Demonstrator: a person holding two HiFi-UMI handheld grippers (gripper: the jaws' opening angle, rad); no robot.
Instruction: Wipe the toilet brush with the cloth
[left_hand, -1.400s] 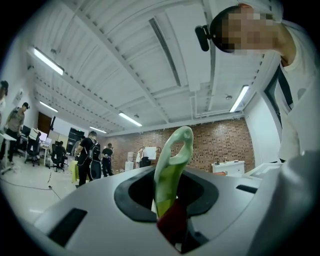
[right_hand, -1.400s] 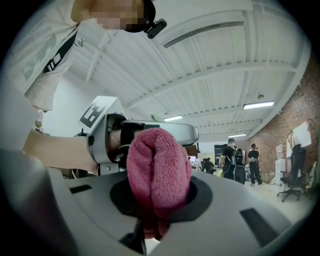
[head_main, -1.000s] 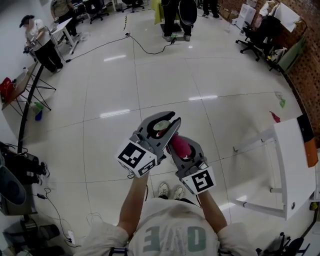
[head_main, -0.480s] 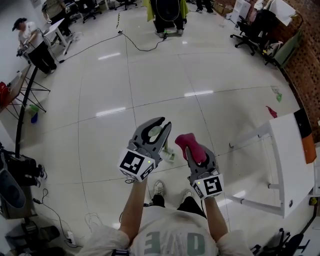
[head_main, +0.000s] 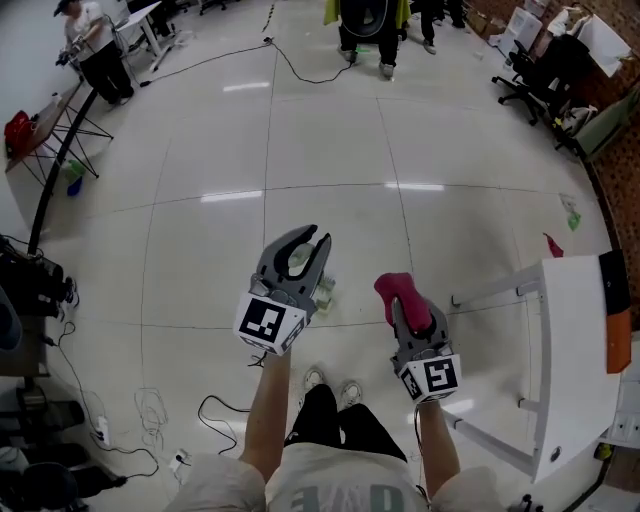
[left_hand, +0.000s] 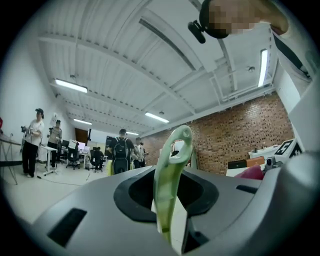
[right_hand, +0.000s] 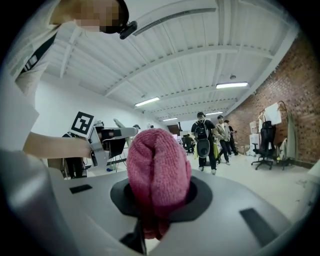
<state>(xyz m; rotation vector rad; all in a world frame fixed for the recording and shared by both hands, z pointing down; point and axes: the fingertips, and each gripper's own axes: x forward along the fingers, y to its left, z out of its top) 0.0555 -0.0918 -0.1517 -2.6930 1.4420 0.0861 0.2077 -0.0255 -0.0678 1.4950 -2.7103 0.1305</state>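
Observation:
My left gripper is shut on the pale green handle of the toilet brush; the brush's lower end shows just beneath the jaws. In the left gripper view the handle stands upright between the grey jaws, its looped end on top. My right gripper is shut on a bunched pink cloth, which bulges out of the jaws in the right gripper view. The two grippers are side by side and apart, with the cloth clear of the brush. The left gripper shows at the left of the right gripper view.
A white table stands at the right, close to my right gripper. Cables lie on the glossy tiled floor near my feet. People, office chairs and a stand are farther off.
The grippers, close together before, have separated. The right one with the cloth has swung out to the right and lower; the left one with the brush has dropped a little.

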